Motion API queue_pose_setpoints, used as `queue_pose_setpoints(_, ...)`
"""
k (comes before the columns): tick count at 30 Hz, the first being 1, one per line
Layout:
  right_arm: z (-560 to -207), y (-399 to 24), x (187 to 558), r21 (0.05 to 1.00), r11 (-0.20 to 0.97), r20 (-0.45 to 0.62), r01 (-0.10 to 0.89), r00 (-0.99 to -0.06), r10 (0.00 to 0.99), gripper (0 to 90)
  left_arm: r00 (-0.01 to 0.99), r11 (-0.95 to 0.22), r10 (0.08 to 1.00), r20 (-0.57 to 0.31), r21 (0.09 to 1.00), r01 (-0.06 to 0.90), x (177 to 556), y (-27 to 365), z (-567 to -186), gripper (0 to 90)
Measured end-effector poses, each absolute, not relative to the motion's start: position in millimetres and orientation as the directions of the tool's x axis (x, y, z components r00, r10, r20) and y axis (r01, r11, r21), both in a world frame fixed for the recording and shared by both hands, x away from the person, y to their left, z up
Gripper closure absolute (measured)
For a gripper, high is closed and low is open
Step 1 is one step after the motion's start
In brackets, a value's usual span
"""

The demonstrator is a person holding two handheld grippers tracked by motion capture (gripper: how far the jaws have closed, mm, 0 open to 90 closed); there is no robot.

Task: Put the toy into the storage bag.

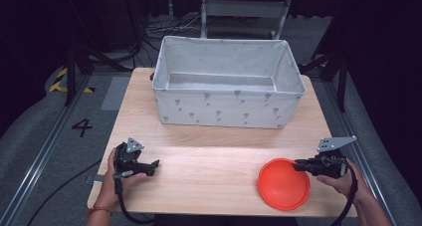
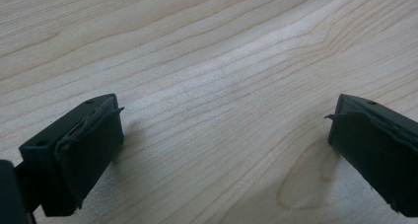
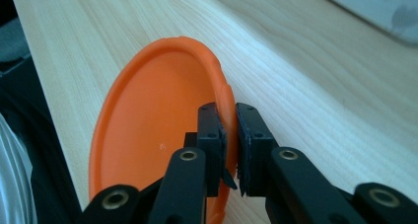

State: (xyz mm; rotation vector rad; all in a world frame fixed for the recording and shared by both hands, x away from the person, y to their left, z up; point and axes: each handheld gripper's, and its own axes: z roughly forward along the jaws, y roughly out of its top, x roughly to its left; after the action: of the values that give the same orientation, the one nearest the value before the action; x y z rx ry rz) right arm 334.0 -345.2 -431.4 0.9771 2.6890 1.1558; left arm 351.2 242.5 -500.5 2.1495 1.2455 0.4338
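Round orange plastic plate (image 1: pixel 283 183) lies on light wooden table (image 1: pixel 209 161), near side of white fabric bin (image 1: pixel 228 81). Right gripper (image 3: pixel 230 130) fingers pinch plate rim. Left gripper (image 1: pixel 153 167) fingers wide, empty.

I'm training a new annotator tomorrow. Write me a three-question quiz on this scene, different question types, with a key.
1. True or false: the left tool is shut on the orange plate.
2. Multiple choice: the fabric bin stands at A) the table's far side, B) its near edge, C) on the floor.
3. Fill in: the right tool grips the plate by its ____.

Key: 1 false, its jaws stand apart over bare wood; 2 A; 3 rim.
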Motion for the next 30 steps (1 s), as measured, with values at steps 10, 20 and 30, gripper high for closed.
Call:
queue_pose_setpoints(10, -380, -316, 319, 0.659, 0.661, -0.019, 0.358, -0.871, 0.491, 83.0, 0.507, -0.376, 0.862, -0.023, 0.642, 0.668, 351, 243, -500, 0.6)
queue_pose_setpoints(20, -343, -317, 327, 0.662, 0.672, -0.087, 0.333, -0.856, 0.510, 83.0, 0.509, -0.380, 0.861, -0.017, 0.642, 0.665, 351, 243, -500, 0.6)
queue_pose_setpoints(30, -303, -339, 340, 0.675, 0.662, -0.122, 0.325, -0.836, 0.535, 83.0, 0.509, -0.380, 0.861, -0.017, 0.642, 0.665, 351, 243, -500, 0.6)
